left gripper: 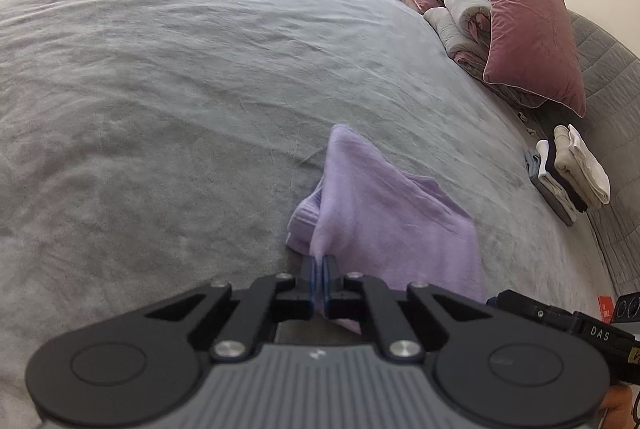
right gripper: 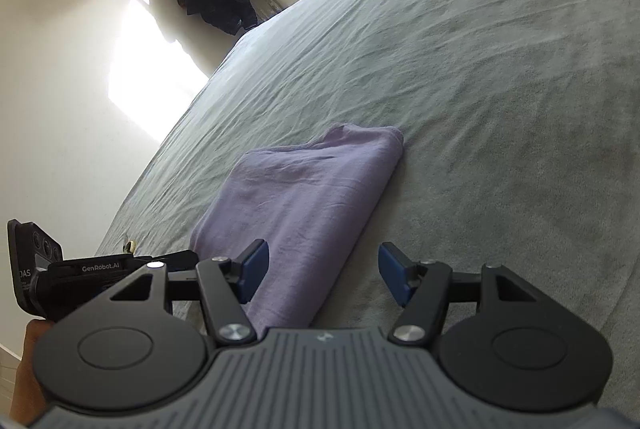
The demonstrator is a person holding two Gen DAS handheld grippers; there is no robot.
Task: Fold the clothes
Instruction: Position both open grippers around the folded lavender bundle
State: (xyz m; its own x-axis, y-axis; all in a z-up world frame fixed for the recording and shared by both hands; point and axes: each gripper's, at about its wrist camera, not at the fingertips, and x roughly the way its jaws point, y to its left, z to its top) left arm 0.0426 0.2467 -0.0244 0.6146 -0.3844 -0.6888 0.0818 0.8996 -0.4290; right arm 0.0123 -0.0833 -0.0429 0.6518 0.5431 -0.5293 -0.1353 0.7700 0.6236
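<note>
Your left gripper (left gripper: 319, 263) angles down at the bed (left gripper: 160, 109), its jaws pinched together on a near edge of the single lilac garment (left gripper: 384, 213), lifting that edge off the grey cover. Your right gripper (right gripper: 322, 267) hovers just above the garment's near end, jaws apart and holding nothing. One stack of folded clothes (left gripper: 570, 175) lies by the two pink pillows (left gripper: 532, 29).

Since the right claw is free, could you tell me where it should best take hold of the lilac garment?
Likely the near edge of the lilac garment, right of where the left claw pinches it. The right claw hangs open there; the cloth lies flat on the grey bedspread, so come in low.
</note>
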